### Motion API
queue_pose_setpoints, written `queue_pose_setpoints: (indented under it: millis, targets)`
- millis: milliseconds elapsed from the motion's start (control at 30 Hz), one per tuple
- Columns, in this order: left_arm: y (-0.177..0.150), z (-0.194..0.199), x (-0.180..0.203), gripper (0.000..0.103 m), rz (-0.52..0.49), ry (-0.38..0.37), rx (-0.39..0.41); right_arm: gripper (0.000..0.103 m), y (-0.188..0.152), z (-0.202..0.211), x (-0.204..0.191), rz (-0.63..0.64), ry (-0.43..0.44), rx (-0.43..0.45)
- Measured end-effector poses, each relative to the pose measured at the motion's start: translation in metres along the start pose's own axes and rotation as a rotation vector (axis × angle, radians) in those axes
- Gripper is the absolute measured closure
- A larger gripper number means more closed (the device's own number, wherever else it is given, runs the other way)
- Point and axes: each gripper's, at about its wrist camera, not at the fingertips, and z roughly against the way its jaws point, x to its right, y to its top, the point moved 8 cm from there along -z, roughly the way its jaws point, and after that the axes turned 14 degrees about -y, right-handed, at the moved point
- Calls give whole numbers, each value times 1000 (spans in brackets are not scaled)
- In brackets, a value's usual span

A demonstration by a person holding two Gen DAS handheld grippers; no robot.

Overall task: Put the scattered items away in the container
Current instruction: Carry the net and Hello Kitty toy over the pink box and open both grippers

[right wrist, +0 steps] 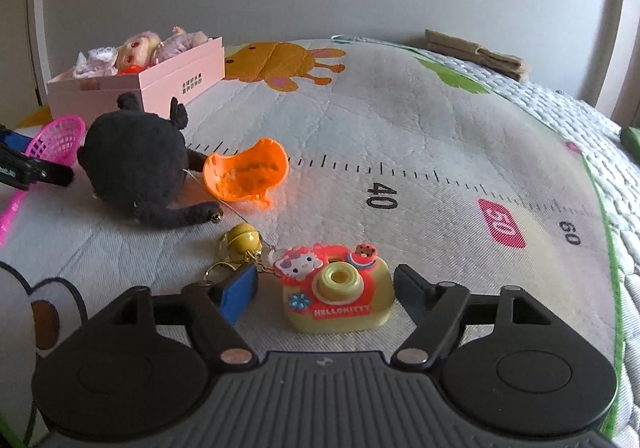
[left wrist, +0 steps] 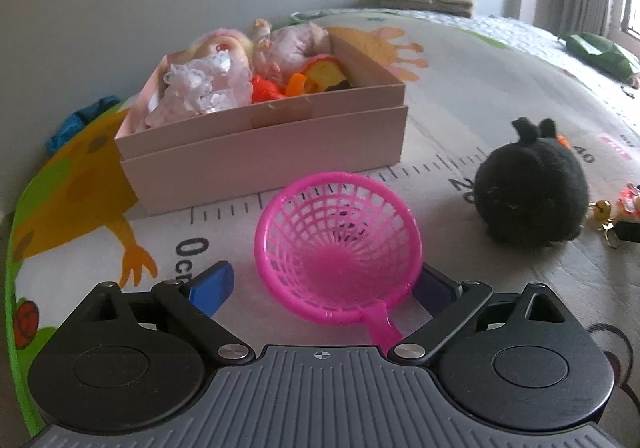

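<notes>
A pink cardboard box (left wrist: 264, 152) (right wrist: 176, 76) holds dolls and orange toys. A pink plastic strainer (left wrist: 340, 248) (right wrist: 56, 140) lies on the mat between the open fingers of my left gripper (left wrist: 324, 284), handle toward the camera. A black plush toy (left wrist: 532, 192) (right wrist: 136, 164) sits to the right of it. In the right wrist view, a yellow and red toy camera keychain (right wrist: 336, 292) with a gold bell (right wrist: 242, 238) lies between the open fingers of my right gripper (right wrist: 324, 288). An orange scoop (right wrist: 246, 172) lies beyond it.
All lies on a printed play mat (right wrist: 400, 120) with a ruler scale, on a bed. A blue cloth (left wrist: 80, 120) lies left of the box by the wall. Folded brown cloth (right wrist: 476, 52) and a green item (left wrist: 600, 52) lie far right.
</notes>
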Motion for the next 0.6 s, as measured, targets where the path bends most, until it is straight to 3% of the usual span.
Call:
queue_pose_setpoints:
  millis: [133,200,367,600]
  targets:
    - [5,-6,3,5,-23,1,16,48,2,7,-4,15,1,8]
    - [5,-4,6,17,-39,-8,26,48,6,14,-4,18,1,28]
    - [4,11,14,16,-74,-26,51,48,32,49,-9,20,10,142]
    - [-3,50,13,16,-51,-45,104,48,66,103,-50,105,137,275]
